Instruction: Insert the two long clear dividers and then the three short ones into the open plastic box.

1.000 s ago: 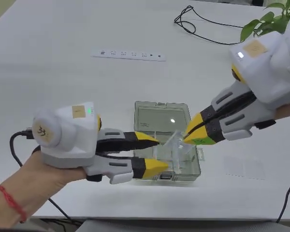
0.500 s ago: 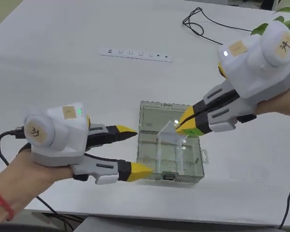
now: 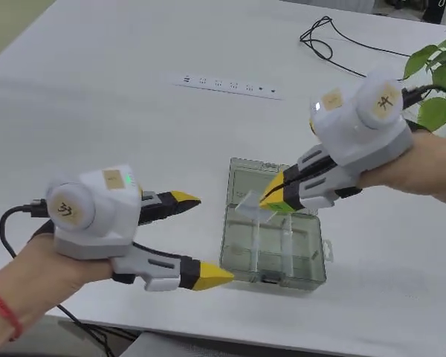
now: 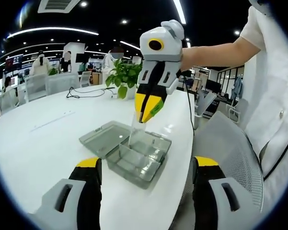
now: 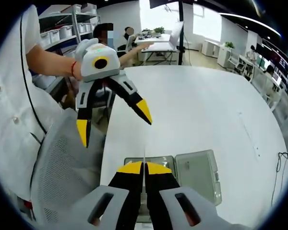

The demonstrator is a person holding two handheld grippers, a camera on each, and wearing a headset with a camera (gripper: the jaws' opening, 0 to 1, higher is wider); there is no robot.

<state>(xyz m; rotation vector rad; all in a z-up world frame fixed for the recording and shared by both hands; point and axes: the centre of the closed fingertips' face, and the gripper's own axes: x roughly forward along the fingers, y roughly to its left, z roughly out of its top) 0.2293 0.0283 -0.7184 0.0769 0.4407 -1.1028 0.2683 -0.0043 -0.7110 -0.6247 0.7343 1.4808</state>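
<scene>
The open clear plastic box (image 3: 312, 256) lies on the white table, its lid (image 3: 256, 177) flat behind it and clear partitions standing inside. My right gripper (image 3: 270, 199) hangs over the box's back left part, shut on a small clear divider (image 3: 251, 205) that sticks out to the left, above the box. My left gripper (image 3: 199, 236) is open and holds nothing, just left of the box. In the left gripper view, the right gripper (image 4: 148, 109) holds the divider (image 4: 135, 130) over the box (image 4: 134, 160). In the right gripper view, the left gripper (image 5: 113, 117) gapes beyond the box (image 5: 197, 176).
A white power strip (image 3: 230, 83) lies at the back of the table, with a black cable (image 3: 334, 48) and a green plant (image 3: 435, 82) at the back right. The table's near edge runs just below the box. A black cord (image 3: 15, 216) trails from the left gripper.
The left gripper has drawn back to the left, away from the box. The right gripper has carried the divider up and left, from inside the box to above its back left part.
</scene>
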